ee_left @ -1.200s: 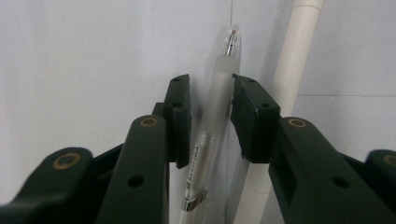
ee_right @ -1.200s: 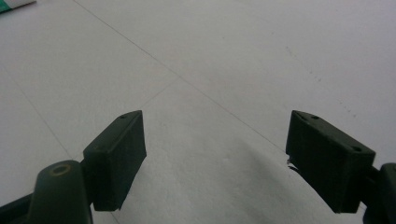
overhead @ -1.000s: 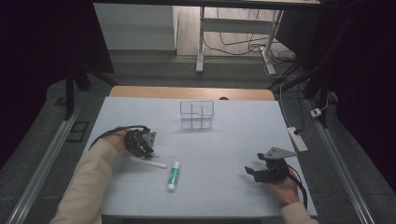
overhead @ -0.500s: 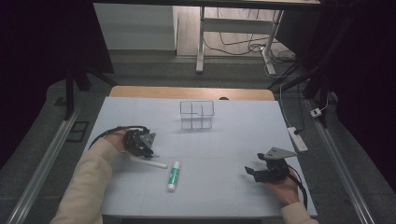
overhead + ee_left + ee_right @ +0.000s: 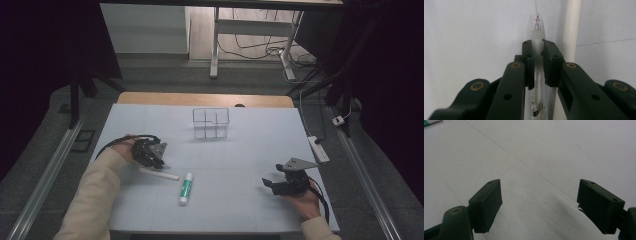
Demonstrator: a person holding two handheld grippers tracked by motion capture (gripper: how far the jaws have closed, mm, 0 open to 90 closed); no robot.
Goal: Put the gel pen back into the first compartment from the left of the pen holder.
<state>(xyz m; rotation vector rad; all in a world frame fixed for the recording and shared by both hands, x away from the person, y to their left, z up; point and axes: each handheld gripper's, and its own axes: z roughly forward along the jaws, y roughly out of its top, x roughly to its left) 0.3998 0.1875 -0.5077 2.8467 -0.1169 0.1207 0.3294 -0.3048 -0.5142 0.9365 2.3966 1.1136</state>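
Left gripper, with fingers just closed, clamps a slim translucent pen, its clear tip projecting past the pads; a matte white cylindrical stick lies just beside it on the pale counter. Right gripper rests low near the counter's right front, fingers spread wide and empty. A white-and-green tube lies between the hands; a clear, compartmented box stands farther back. The left forearm, in a cream sleeve, angles inward.
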